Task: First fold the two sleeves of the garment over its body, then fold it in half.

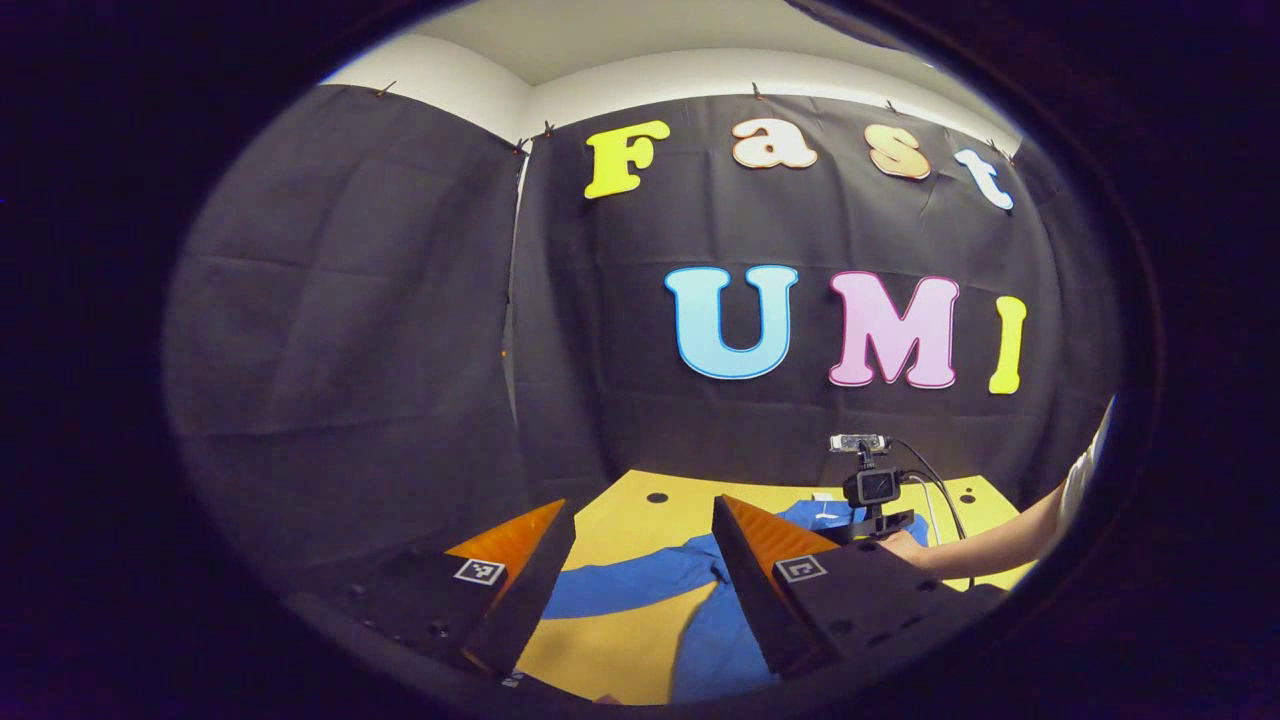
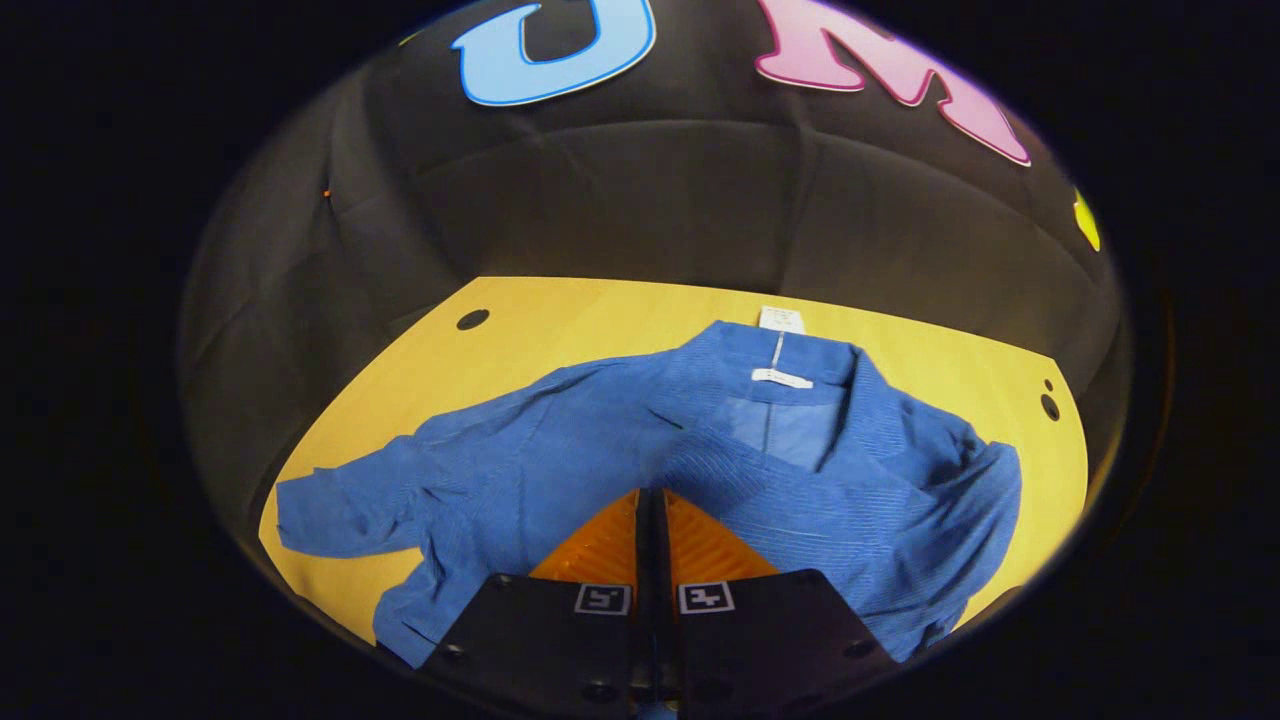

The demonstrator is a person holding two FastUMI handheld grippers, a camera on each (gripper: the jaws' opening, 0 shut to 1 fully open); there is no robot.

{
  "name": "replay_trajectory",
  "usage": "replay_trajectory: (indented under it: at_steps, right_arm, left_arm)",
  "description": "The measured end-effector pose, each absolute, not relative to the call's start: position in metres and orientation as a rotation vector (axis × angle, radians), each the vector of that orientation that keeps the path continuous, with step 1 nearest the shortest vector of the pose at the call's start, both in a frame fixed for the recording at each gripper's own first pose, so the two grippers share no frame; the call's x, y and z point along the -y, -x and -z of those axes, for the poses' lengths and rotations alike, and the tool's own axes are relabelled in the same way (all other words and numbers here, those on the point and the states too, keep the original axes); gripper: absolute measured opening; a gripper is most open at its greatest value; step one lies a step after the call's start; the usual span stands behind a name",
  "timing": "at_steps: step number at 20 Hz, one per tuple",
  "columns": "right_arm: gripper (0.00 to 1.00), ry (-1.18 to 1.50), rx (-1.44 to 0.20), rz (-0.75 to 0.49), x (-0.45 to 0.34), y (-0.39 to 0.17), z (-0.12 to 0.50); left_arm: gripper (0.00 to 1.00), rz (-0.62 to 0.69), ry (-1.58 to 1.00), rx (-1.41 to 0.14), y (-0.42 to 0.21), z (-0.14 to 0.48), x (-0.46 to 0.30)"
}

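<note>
1. Garment: blue, spread on the yellow counter, left sleeve outstretched.
2. My left claw: fingers apart, raised above the cloth.
3. My right claw: fingers together over the body; whether cloth is pinched, I cannot tell.
4. Advice: grip the cuff, lay it flat across.

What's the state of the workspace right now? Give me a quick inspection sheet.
Surface: yellow table, round holes near its corners.
Job's things: blue garment spread out; one sleeve outstretched, the other side bunched.
Clutter: nothing seen.
Grippers: left gripper open above the table; right gripper fingers together over the garment, grip unclear.
Cables: cable from the other gripper's camera.
Surroundings: black cloth wall.
</note>
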State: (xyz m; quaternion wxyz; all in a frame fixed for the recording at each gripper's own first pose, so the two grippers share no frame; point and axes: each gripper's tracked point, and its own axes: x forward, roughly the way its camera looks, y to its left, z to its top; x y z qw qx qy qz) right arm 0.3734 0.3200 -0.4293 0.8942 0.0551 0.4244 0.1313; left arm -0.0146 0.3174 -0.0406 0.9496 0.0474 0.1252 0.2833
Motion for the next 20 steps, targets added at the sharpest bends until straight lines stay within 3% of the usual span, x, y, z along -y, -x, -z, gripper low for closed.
replay_trajectory:
  at_steps: [2,3,4,5,14,15,16,17,20]
  right_arm:
    - [0.06,-0.104,-0.882,-0.301,-0.336,-0.373,0.432]
    - [0.0,-0.09,-0.878,-0.313,-0.34,-0.374,0.433]
    - [0.17,-0.087,-0.88,-0.328,-0.348,-0.374,0.435]
    - [0.09,-0.088,-0.881,-0.344,-0.355,-0.374,0.434]
    - [0.07,-0.182,-0.914,-0.505,-0.419,-0.367,0.418]
    - [0.0,-0.208,-0.927,-0.543,-0.428,-0.361,0.414]
    - [0.13,-0.215,-0.934,-0.57,-0.429,-0.352,0.407]
    - [0.16,-0.212,-0.918,-0.577,-0.426,-0.349,0.399]
    - [0.37,-0.207,-0.821,-0.593,-0.407,-0.346,0.363]
  left_arm:
    - [0.8,-0.602,-0.107,-0.264,0.02,0.041,-0.322]
    - [0.8,-0.605,-0.109,-0.264,0.02,0.04,-0.323]
    - [0.8,-0.604,-0.108,-0.261,0.019,0.039,-0.323]
    - [0.8,-0.601,-0.106,-0.259,0.017,0.039,-0.323]
    - [0.8,-0.598,-0.106,-0.259,0.016,0.041,-0.332]
    - [0.8,-0.596,-0.103,-0.258,0.015,0.041,-0.333]
    - [0.8,-0.598,-0.1,-0.258,0.017,0.043,-0.334]
    - [0.8,-0.599,-0.097,-0.258,0.016,0.044,-0.336]
    - [0.8,-0.591,-0.054,-0.252,0.011,0.05,-0.341]
